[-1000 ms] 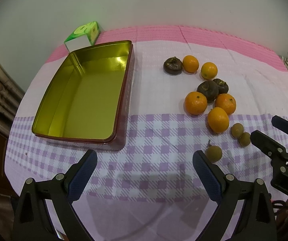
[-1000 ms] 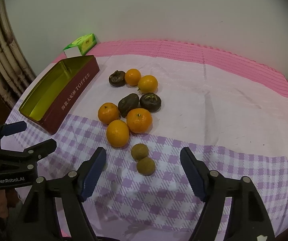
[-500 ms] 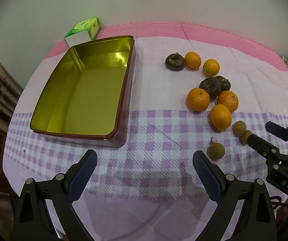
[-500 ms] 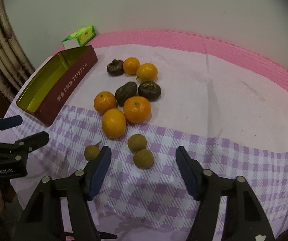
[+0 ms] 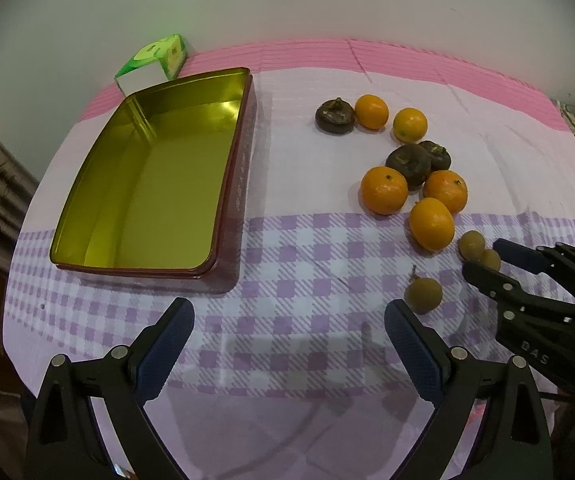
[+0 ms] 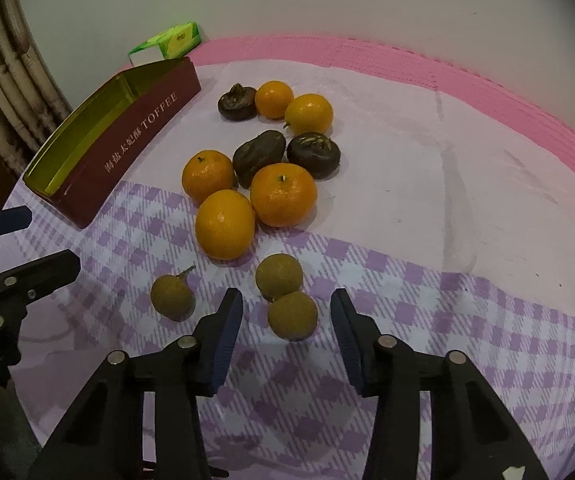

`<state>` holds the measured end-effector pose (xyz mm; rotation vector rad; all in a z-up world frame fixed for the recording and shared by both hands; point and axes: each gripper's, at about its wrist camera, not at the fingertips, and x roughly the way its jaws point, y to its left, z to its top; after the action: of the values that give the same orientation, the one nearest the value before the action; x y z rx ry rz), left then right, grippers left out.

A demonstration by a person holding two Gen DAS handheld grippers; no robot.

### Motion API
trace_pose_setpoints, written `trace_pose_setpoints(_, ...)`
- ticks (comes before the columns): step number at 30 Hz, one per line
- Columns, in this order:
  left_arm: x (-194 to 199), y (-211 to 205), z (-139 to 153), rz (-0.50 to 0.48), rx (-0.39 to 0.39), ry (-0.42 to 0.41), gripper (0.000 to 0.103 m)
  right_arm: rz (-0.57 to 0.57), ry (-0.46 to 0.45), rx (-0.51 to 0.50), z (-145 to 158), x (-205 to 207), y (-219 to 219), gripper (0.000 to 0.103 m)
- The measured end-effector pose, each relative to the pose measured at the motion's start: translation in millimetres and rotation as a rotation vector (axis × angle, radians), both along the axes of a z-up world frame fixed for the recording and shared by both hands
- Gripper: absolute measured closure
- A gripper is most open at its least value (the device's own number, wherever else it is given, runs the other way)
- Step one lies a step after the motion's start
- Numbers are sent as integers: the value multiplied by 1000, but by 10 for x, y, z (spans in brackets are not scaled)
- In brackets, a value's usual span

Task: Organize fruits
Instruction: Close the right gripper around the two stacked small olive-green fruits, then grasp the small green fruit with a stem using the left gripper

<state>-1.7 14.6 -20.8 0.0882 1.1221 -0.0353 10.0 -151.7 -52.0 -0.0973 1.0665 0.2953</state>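
An open gold-lined toffee tin (image 5: 147, 184) lies empty at the left; its maroon side shows in the right wrist view (image 6: 127, 148). Several oranges (image 6: 225, 224) and three dark brown fruits (image 6: 259, 158) lie grouped mid-table. Three small tan longans lie nearer. My right gripper (image 6: 287, 320) is open, its fingers on either side of the nearest longan (image 6: 292, 315), apart from it; a second longan (image 6: 278, 276) touches it behind. The stemmed longan (image 6: 172, 296) lies to the left, also in the left wrist view (image 5: 423, 295). My left gripper (image 5: 287, 332) is open and empty above the checked cloth.
A green and white carton (image 5: 153, 62) stands behind the tin by the wall. The table's pink far edge meets the white wall. A curtain (image 6: 11, 80) hangs at the left. The right gripper (image 5: 503, 264) shows at the right of the left wrist view.
My right gripper has moved forward and down until the nearest longan sits between its fingers. My left gripper has drifted slightly; the fruit has not moved.
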Motion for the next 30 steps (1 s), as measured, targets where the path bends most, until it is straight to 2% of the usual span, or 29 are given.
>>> trace_pose_setpoints(5,3,-37,-31,-21,-10,17,7,8,5,-8,-53,37,30,65)
trace_pose_setpoints(9,-3,-87,-39,-45,-16,24,7,10,2,-8,-61,66,45,74)
trace_pose_setpoints(13,-8,-157,-67,-67,-18,39,7,13,-1,-7,-72,71,47,75)
trace_pose_setpoints(15,-8,-188,-74,-78,-24,44,7,8,-3,-7,-78,73,34,80)
trace_pose_setpoints(30,130,-463,-202,-129,-99,120,7,-158,21,-29,-68,125,-585,79)
